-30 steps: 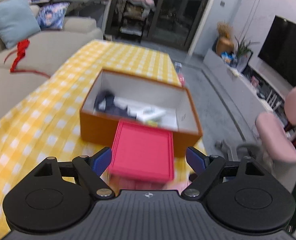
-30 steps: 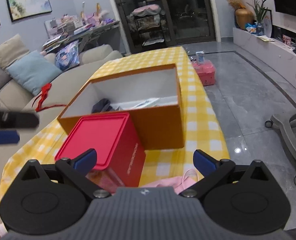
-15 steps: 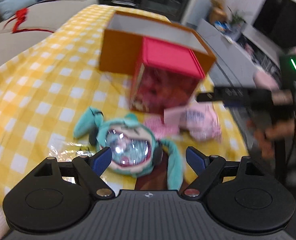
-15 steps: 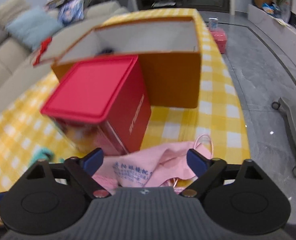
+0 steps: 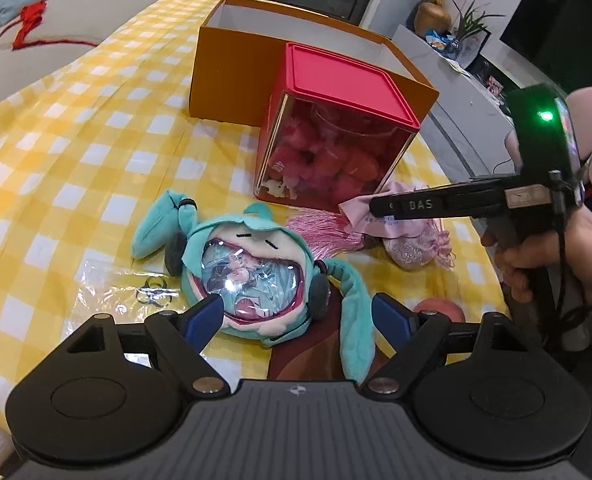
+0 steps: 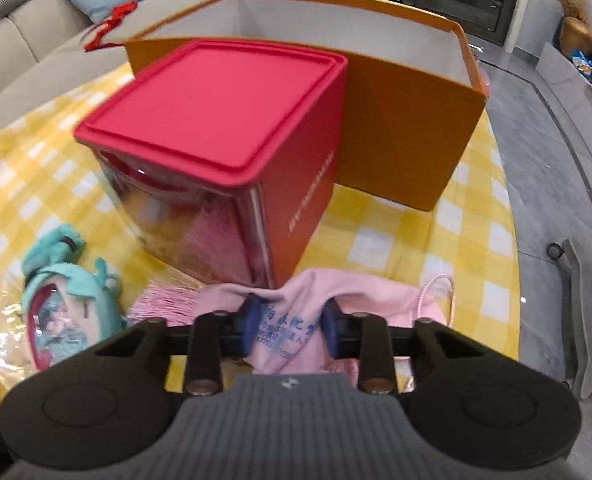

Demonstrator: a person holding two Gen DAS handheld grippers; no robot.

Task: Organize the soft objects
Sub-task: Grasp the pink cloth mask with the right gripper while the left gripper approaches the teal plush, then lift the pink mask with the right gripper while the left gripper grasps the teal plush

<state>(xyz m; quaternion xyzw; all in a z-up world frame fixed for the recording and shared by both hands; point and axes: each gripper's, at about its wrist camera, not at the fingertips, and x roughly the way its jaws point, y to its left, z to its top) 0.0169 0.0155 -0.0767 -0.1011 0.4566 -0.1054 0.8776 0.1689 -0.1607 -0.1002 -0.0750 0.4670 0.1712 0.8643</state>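
Note:
A teal plush pouch [image 5: 251, 268] with a clear window lies on the yellow checked tablecloth [image 5: 75, 148]. My left gripper [image 5: 298, 318] is open, its blue fingertips either side of the plush's near edge. A pink cloth bag [image 6: 296, 320] with blue print lies in front of the red-lidded box. My right gripper [image 6: 289, 330] is shut on this bag; from the left wrist view it [image 5: 380, 210] reaches in from the right. The plush also shows in the right wrist view [image 6: 67, 300]. An open orange box [image 5: 296, 68] stands behind.
A clear box with a red lid [image 5: 336, 136] holding pink items stands against the orange box [image 6: 408, 128]. A pink tasselled piece [image 5: 320, 232] lies beside the plush. A sofa [image 6: 35, 32] is to the left, the table edge and floor [image 6: 556, 200] to the right.
Both grippers dropped toward the table's near end. My right gripper closed on the pink cloth bag. My left gripper came closer to the teal plush and stayed open.

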